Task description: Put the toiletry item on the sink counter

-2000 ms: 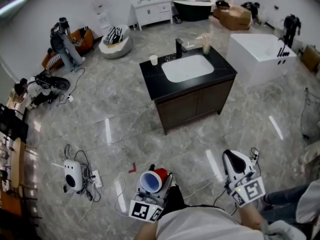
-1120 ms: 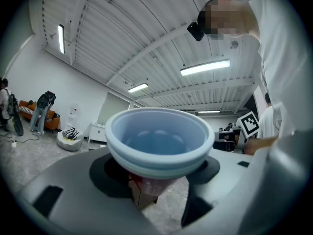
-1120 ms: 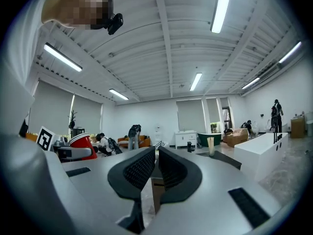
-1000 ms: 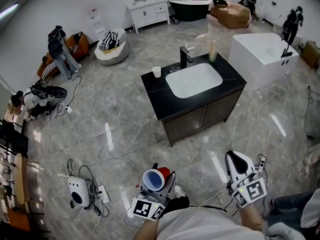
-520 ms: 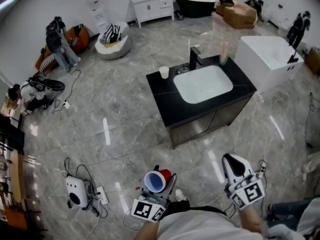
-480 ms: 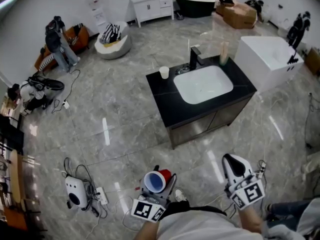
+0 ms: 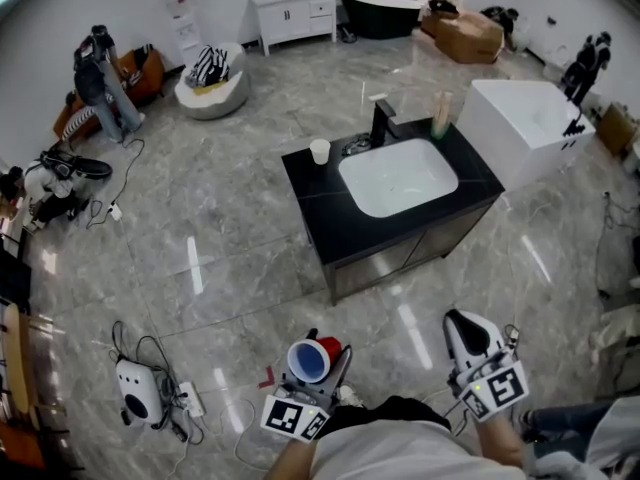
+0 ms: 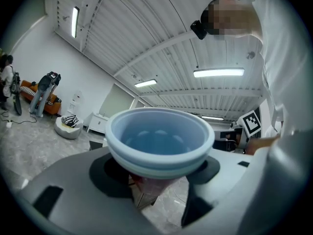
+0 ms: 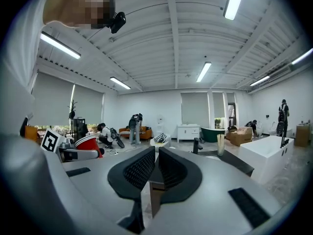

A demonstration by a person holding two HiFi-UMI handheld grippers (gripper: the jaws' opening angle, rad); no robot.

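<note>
Your left claw (image 7: 320, 352) is clamped on the red cup (image 7: 306, 362). The cup is tipped so its blue inside faces you. Your right claw (image 7: 466, 334) is pressed together with nothing in it. The black sink counter (image 7: 318, 218) stands at 12 o'clock, well apart from the red cup. A small white cup (image 7: 320, 151) sits at its 10 o'clock corner.

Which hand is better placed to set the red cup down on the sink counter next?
Left. The left gripper already grips the red cup, while the right gripper is shut and empty. The sink counter lies ahead across the floor, apart from both, so holding the cup decides it.
</note>
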